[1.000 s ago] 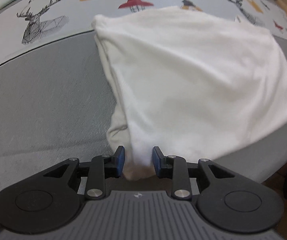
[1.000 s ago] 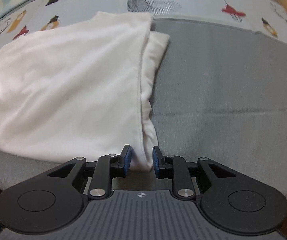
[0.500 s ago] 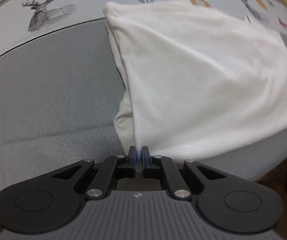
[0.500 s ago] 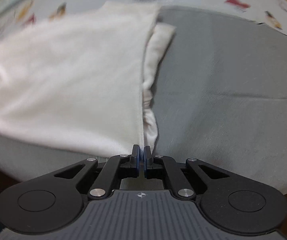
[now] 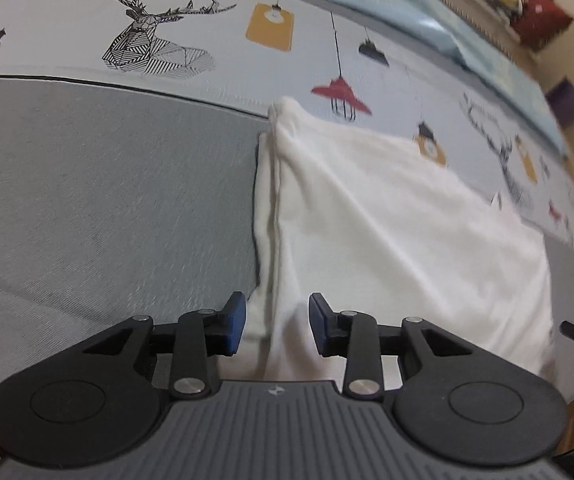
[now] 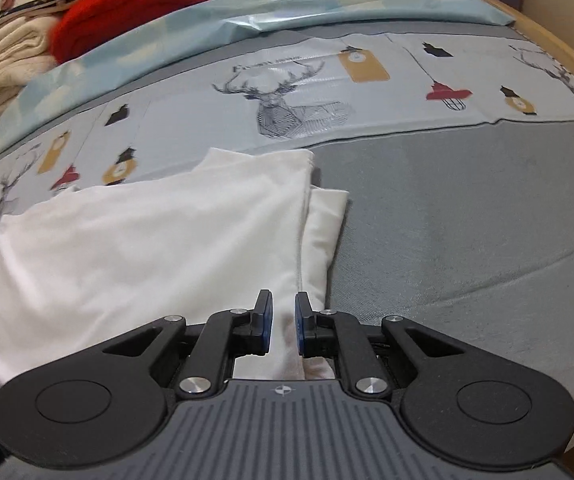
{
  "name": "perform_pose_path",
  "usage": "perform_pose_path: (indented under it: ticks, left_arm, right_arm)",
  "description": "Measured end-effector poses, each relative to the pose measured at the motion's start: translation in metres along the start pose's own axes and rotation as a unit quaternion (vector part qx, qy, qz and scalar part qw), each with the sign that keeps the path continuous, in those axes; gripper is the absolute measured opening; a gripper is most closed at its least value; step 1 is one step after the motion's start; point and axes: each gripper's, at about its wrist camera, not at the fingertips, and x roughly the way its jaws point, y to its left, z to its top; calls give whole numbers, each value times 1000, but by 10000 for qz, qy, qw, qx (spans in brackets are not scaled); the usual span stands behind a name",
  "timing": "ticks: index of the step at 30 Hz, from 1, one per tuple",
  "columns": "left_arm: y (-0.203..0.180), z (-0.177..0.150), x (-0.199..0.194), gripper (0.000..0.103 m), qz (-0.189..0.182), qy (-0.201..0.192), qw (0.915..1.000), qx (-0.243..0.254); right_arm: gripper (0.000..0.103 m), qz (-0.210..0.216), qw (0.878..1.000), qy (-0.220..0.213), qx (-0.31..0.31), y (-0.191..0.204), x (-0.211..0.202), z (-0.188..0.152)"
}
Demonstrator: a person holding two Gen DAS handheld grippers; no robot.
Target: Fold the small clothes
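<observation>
A white garment (image 5: 387,232) lies folded on the grey bed cover, its far edge on the printed strip. My left gripper (image 5: 274,322) is open, its blue pads either side of the garment's near left corner, with cloth between them. In the right wrist view the garment (image 6: 147,248) fills the left half, with a folded-under layer showing along its right edge. My right gripper (image 6: 283,326) is open with a narrow gap, and the garment's near right corner lies between its pads.
The grey bed cover (image 6: 467,220) stretches to the right. A printed strip with deer and lamps (image 6: 287,100) runs behind the garment. Stacked red and cream textiles (image 6: 87,12) sit at the far left. The bed's wooden edge (image 6: 567,52) curves at the right.
Both grippers were shut on the garment's near corners half a second ago and are now open. The garment has shifted towards the printed strip, and both cameras sit higher and further back.
</observation>
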Motion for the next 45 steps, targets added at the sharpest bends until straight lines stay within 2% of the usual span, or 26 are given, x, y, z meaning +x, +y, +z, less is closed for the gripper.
perform_pose_path:
  ticks: [1, 3, 5, 8, 11, 18, 20, 22, 24, 28, 31, 33, 37, 39, 42, 45]
  left_arm:
    - [1, 3, 3, 42, -48, 10, 10000, -61]
    - [3, 10, 12, 42, -74, 102, 9999, -115]
    - [1, 11, 21, 42, -89, 178, 9997, -121]
    - [2, 16, 37, 43, 27, 432, 9990, -87]
    - [2, 21, 49, 47, 6, 594, 9982, -31]
    - [-10, 27, 62, 48, -178, 515, 9983, 188]
    - [-16, 26, 64, 42, -131, 453, 9982, 364]
    - [-17, 25, 63, 25, -126, 412, 9981, 441]
    - [-12, 25, 59, 18, -229, 390, 9982, 384]
    - [-5, 24, 41, 14, -371, 230, 9983, 394]
    - [-3, 19, 23, 14, -60, 65, 9977, 675]
    - [3, 15, 14, 14, 367, 32, 9959, 822]
    - [21, 5, 0, 13, 1306, 118, 9880, 812]
    - [20, 4, -8, 13, 1499, 93, 9852, 827]
    - [6, 7, -27, 12, 1216, -150, 9899, 711]
    - [-21, 12, -43, 11, 390, -272, 9974, 548]
  right_arm:
    - [13, -96, 9999, 60, 6, 4, 5, 5]
    - [14, 109, 9996, -265, 17, 10, 5, 13]
    - [14, 43, 9998, -22, -181, 15, 19, 13]
    - [14, -439, 9948, 747, -543, 16, 51, 8]
    - [15, -360, 9948, 778, -558, 13, 58, 14]
    - [15, -362, 9935, 982, -456, 12, 61, 22]
    - [15, -414, 9952, 853, -258, 13, 57, 28]
    - [15, -306, 9976, 614, 12, 11, 41, 33]
    - [15, -199, 9993, 254, 171, 8, 19, 42]
    - [18, -120, 9984, -541, 65, 9, -24, 47]
    - [18, -132, 9958, -906, -2, 8, -37, 30]
    - [18, -286, 9973, -656, 134, 6, -30, 23]
    - [18, -346, 9950, -825, 437, 12, -29, 22]
    - [18, -399, 9964, -651, 357, 20, -21, 17]
    - [18, -430, 9976, -533, 63, 35, -16, 11]
    - [18, -411, 9976, -541, -165, 44, -17, 9]
